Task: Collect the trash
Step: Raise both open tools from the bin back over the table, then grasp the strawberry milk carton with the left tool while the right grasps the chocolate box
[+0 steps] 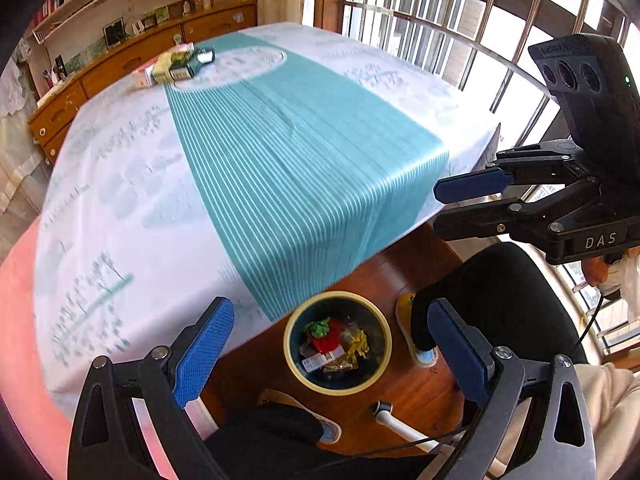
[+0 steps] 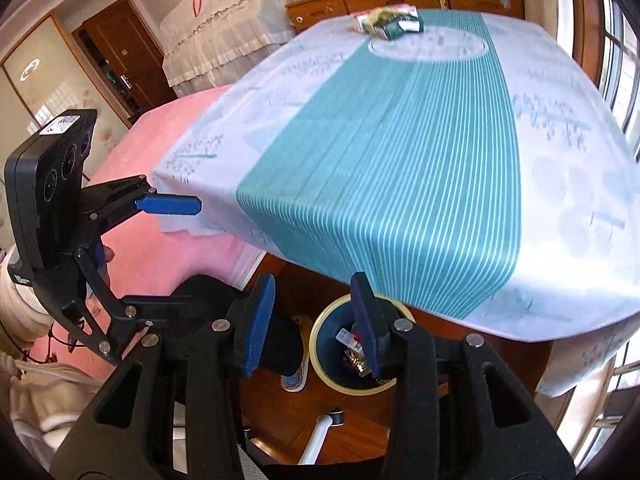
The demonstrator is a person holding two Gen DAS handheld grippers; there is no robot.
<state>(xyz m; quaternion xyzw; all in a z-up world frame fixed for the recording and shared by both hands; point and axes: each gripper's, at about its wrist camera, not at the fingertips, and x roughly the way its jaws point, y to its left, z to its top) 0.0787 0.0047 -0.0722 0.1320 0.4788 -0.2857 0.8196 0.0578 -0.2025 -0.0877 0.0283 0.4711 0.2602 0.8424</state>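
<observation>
A round bin (image 1: 289, 345) with a cream rim stands on the wooden floor under the table's near edge; inside it lie red, green and yellow wrappers (image 1: 328, 338). My left gripper (image 1: 330, 304) hangs high above it, open with nothing between its blue pads. My right gripper (image 2: 313, 280) is also above the bin (image 2: 315, 338), jaws partly apart and holding nothing; it shows at the right in the left wrist view (image 1: 440, 208). At the table's far end lie a green box (image 1: 188, 66) (image 2: 394, 26), a yellowish crumpled piece (image 1: 172, 60) and a pink and white box (image 1: 142, 76).
The table carries a white cloth with a teal striped band (image 1: 300, 140). A person's black trouser legs and slippered feet (image 1: 420, 332) flank the bin. A white tube (image 1: 396, 420) lies on the floor. A pink cover (image 2: 160, 248) lies left, window bars (image 1: 460, 20) right, a wooden sideboard (image 1: 120, 60) behind.
</observation>
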